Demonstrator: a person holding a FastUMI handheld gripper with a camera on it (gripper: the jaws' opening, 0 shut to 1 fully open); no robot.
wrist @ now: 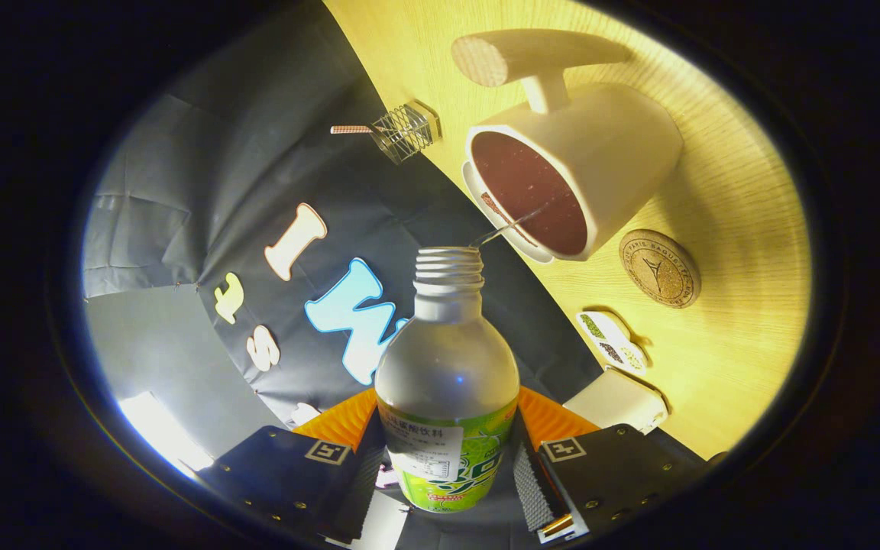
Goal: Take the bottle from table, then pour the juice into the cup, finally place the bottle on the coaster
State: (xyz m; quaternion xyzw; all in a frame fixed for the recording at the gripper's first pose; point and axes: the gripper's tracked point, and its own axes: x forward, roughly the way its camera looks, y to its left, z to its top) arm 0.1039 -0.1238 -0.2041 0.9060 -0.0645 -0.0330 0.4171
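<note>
My gripper (448, 466) is shut on a clear plastic bottle (446, 382) with a green label, one finger on each side of the labelled body. The bottle has no cap and is tipped over so its threaded mouth points toward a white cup (577, 168) with a long handle. A thin stream of liquid (509, 225) runs from the mouth into the cup, which holds dark reddish juice. The round cork coaster (659, 269) lies on the wooden table (738, 191) just beside the cup.
A small wire basket with a thin handle (406, 131) stands at the table's far edge. A small white patterned dish (613, 341) and a white box (617, 401) sit on the table near the fingers. The view is rolled, so the table stands steep.
</note>
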